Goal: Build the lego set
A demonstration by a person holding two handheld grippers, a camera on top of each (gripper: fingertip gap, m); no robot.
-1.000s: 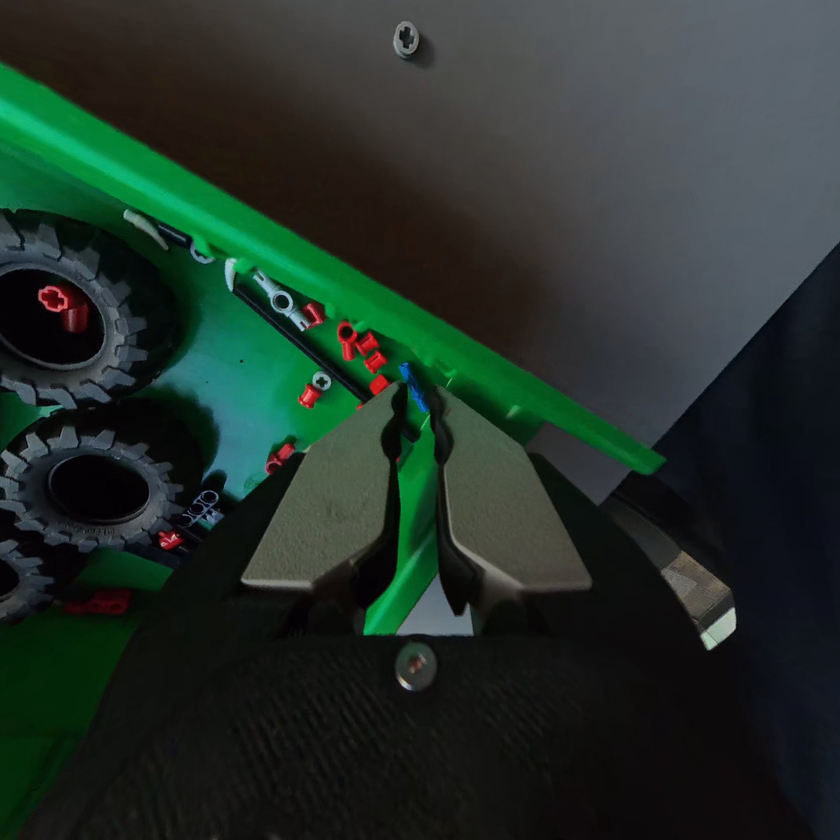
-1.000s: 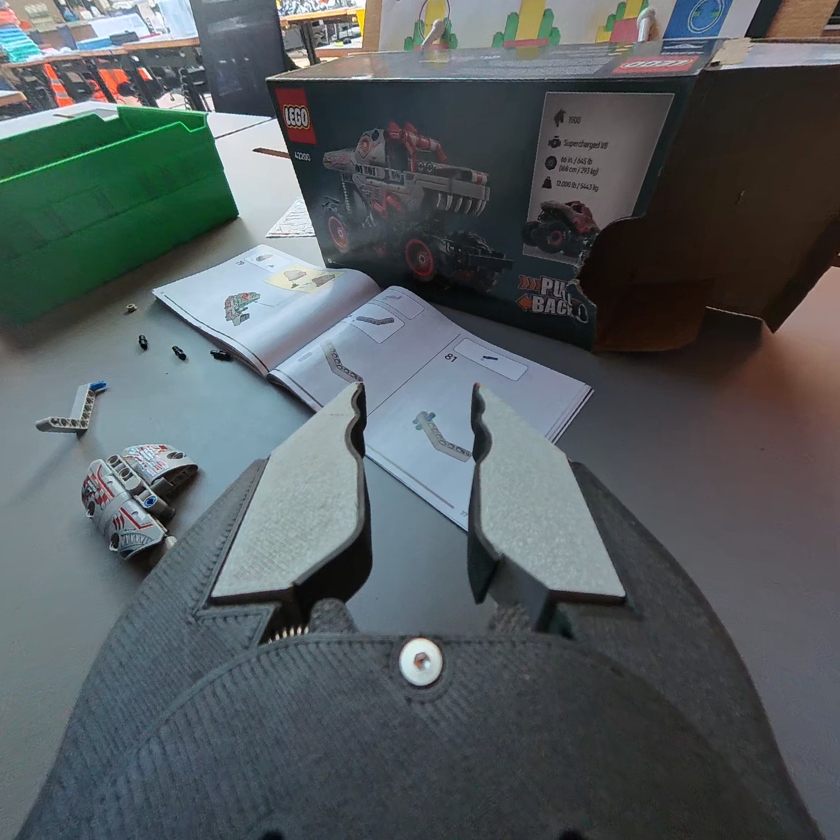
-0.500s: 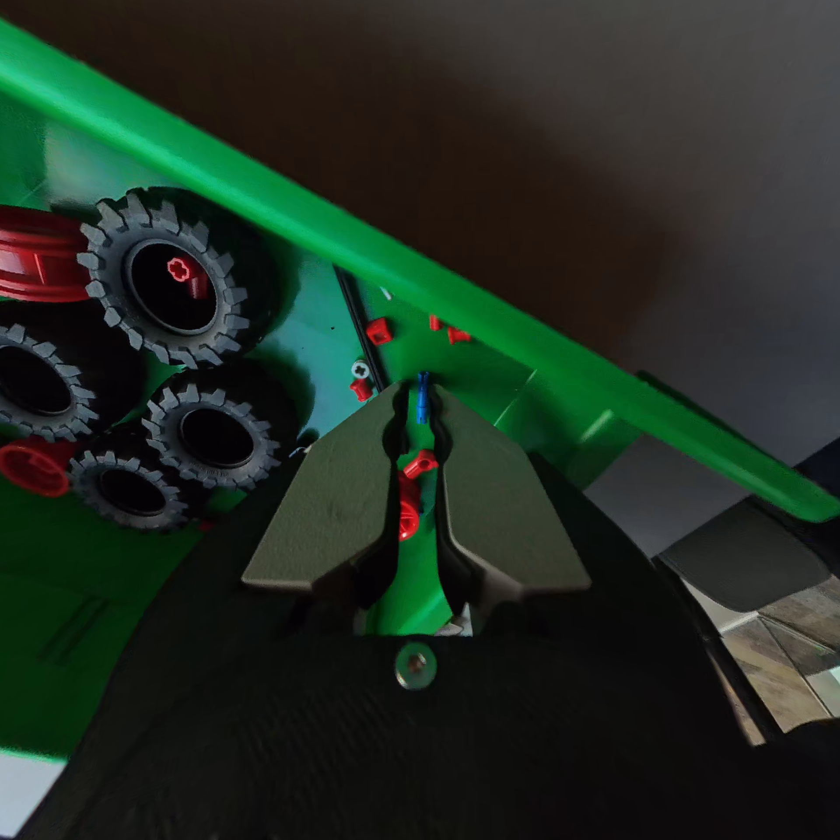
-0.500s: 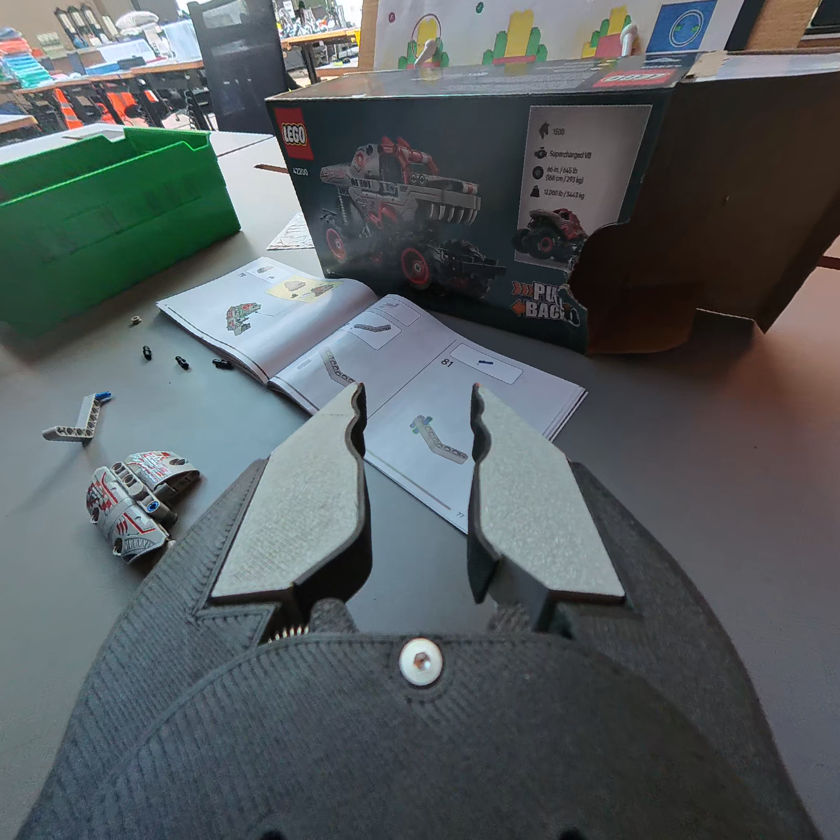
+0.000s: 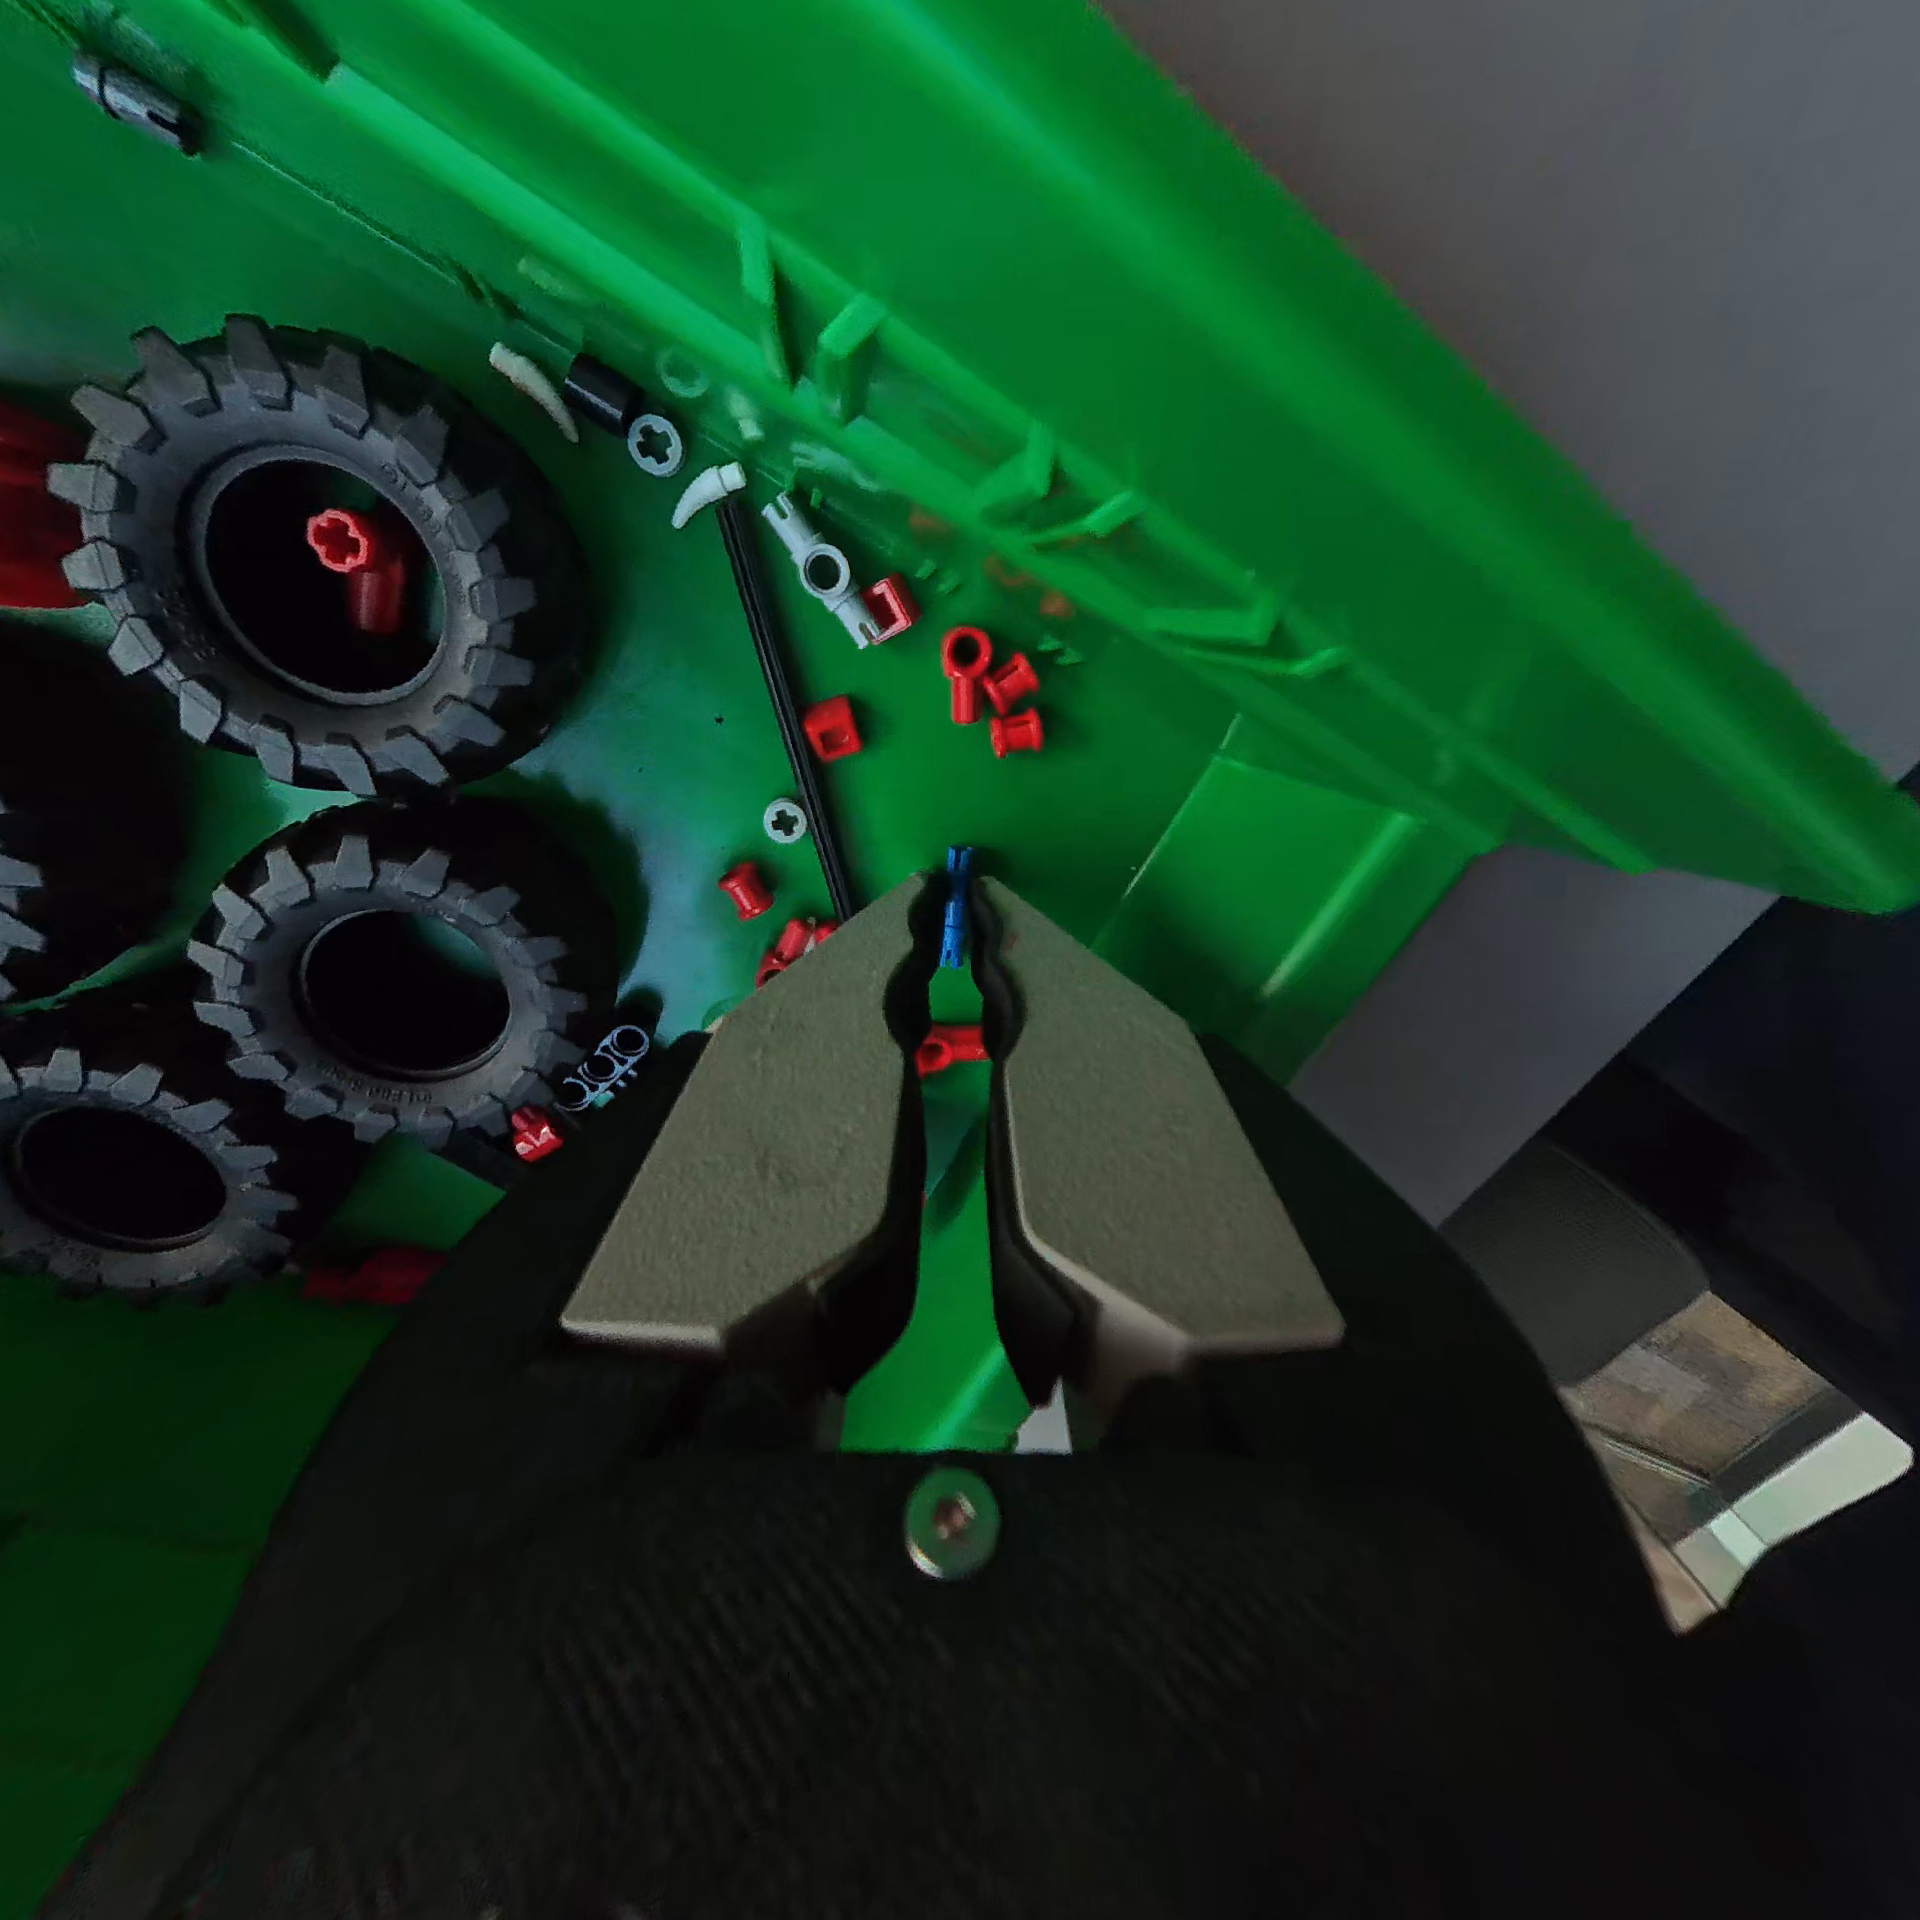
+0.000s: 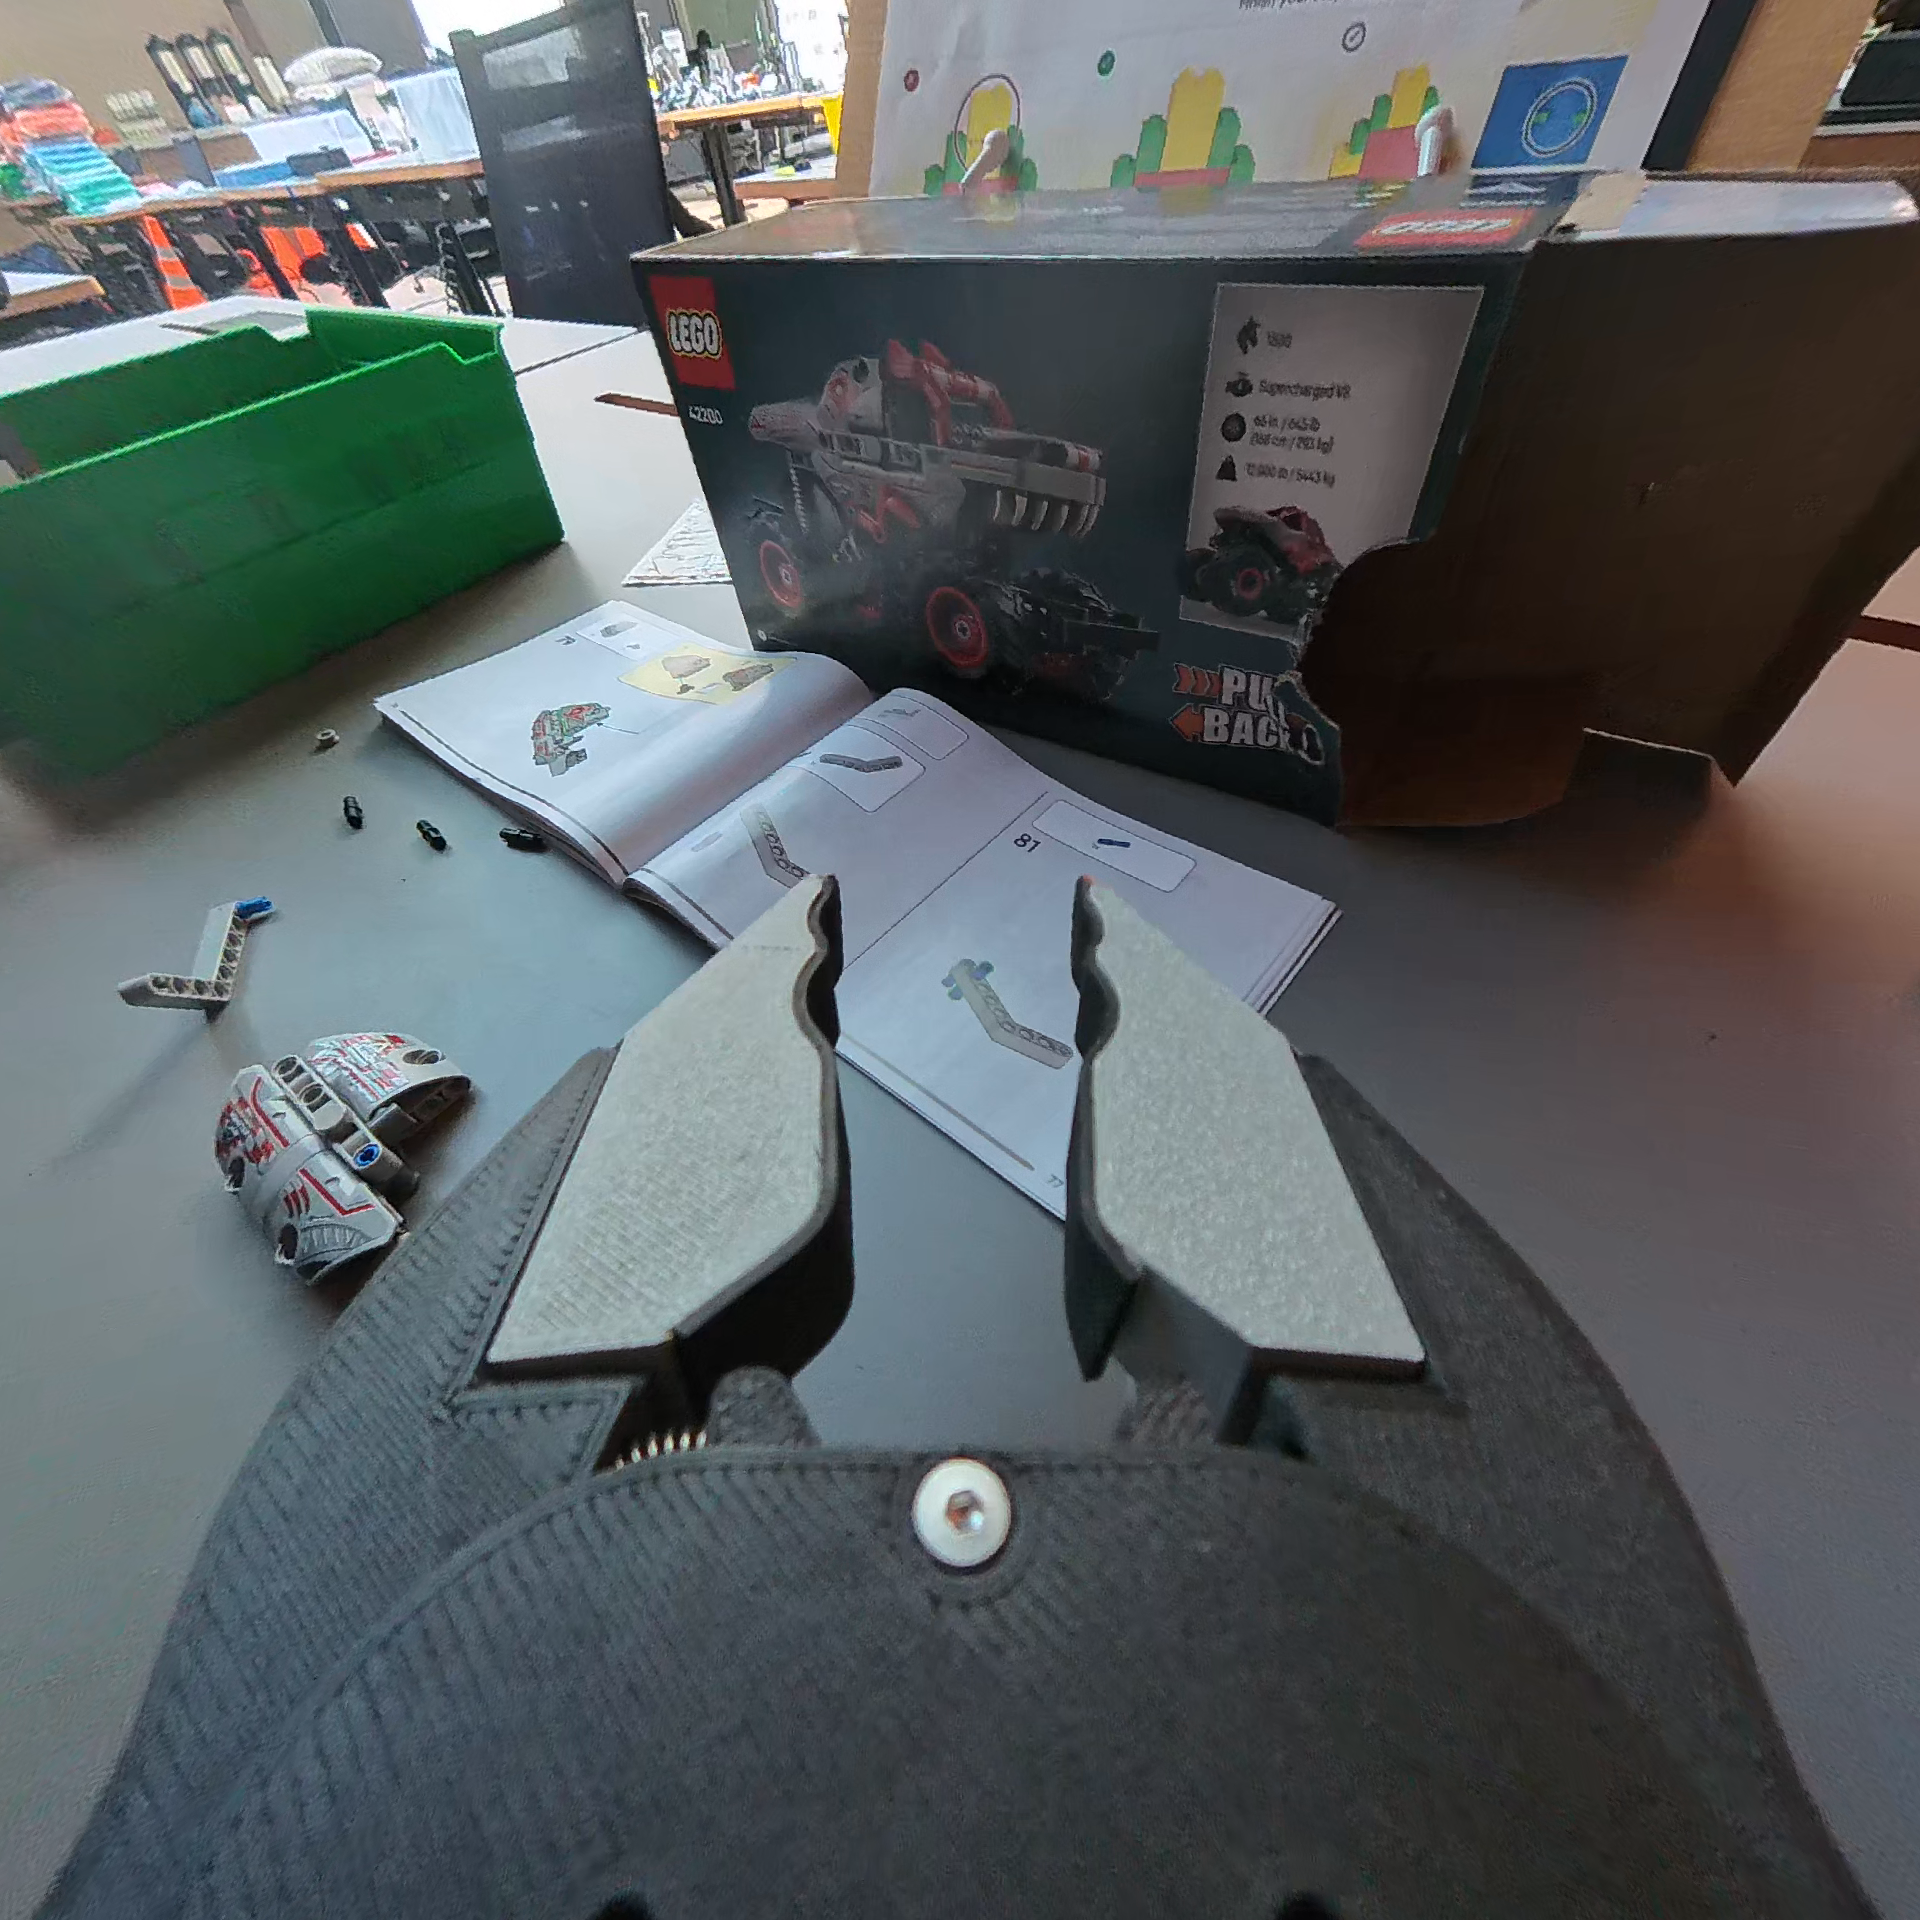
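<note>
My left gripper (image 5: 954, 906) is shut on a small blue pin (image 5: 957, 906) that sticks out past its tips, above the floor of a green bin (image 5: 1195, 312). The bin holds black tyres (image 5: 312, 566), small red bushes (image 5: 1003, 691), a thin black axle (image 5: 784, 686) and grey connectors. My right gripper (image 6: 951, 914) is open and empty over the open instruction booklet (image 6: 862, 821) on the grey table. A bent grey beam (image 6: 197, 961) with a blue pin at its end and a printed grey sub-assembly (image 6: 322, 1148) lie to its left.
The set's box (image 6: 1091, 478) stands behind the booklet with its torn flap to the right. The green bin (image 6: 249, 509) stands at the far left. Three black pins (image 6: 436, 826) and a small tan piece (image 6: 328, 738) lie between bin and booklet. One gripper's finger ends stand about 50 cm off the other's.
My left gripper has stayed shut on the blue pin while its view swung over the bin, now showing more of the tyres and red pieces. My right gripper has drifted slightly and stayed open.
</note>
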